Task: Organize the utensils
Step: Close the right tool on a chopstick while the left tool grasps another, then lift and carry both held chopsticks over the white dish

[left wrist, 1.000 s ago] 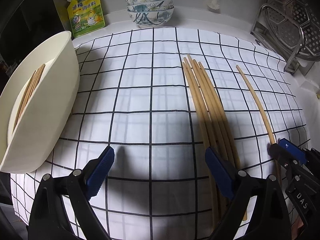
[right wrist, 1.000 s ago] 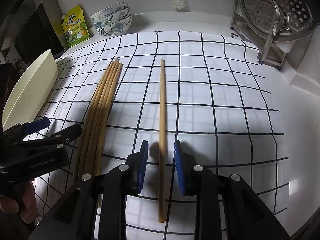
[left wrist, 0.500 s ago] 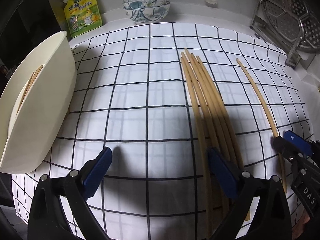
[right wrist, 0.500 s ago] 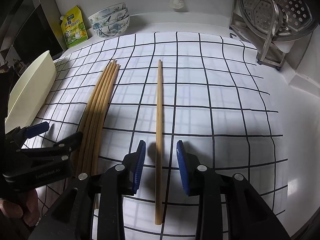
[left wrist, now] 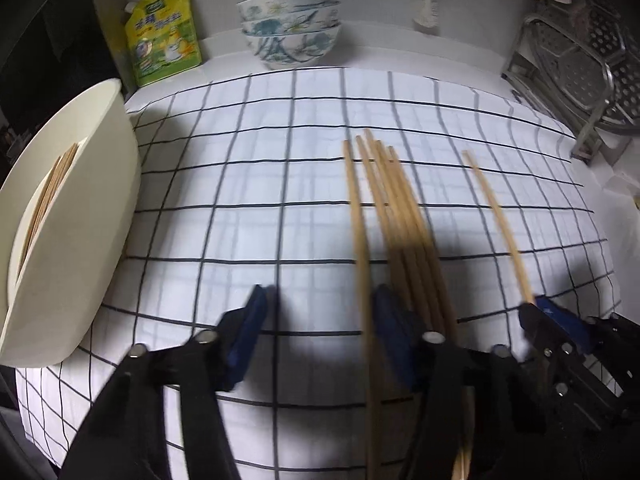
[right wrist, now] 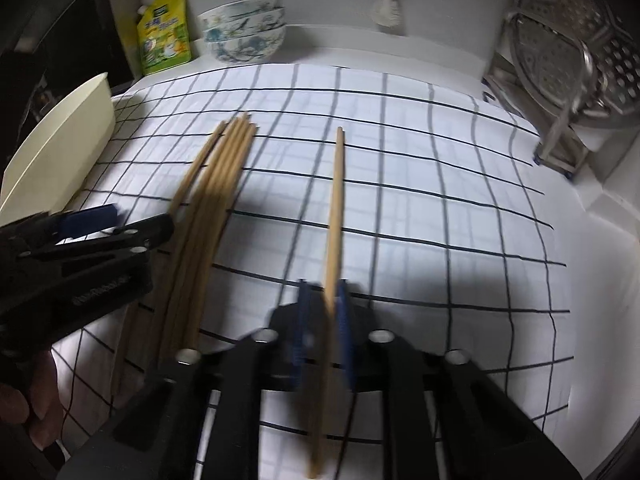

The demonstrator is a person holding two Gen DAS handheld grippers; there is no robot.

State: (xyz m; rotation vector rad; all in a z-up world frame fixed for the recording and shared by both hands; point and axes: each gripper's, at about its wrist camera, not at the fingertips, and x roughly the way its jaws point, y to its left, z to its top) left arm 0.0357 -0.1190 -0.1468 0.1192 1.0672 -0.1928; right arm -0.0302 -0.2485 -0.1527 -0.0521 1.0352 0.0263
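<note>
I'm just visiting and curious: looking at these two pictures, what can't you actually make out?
- Near ends of the bundled chopsticks: left wrist view, hidden behind the left gripper, whose jaws are closing around one chopstick.
- Chopsticks in the cream tray: left wrist view, mostly hidden by its wall; count unclear.
- Print on the yellow pouch: both views, too blurred.
- Single chopstick in the shut right gripper: right wrist view, motion-blurred there.

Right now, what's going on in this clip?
A person is sorting chopsticks on a checked cloth with two handheld grippers. The right gripper has shut on a single chopstick lying apart from the rest. The left gripper is closing around the leftmost stick of the chopstick bundle, not yet pinching it. More chopsticks already sit in the cream tray at left.
</note>
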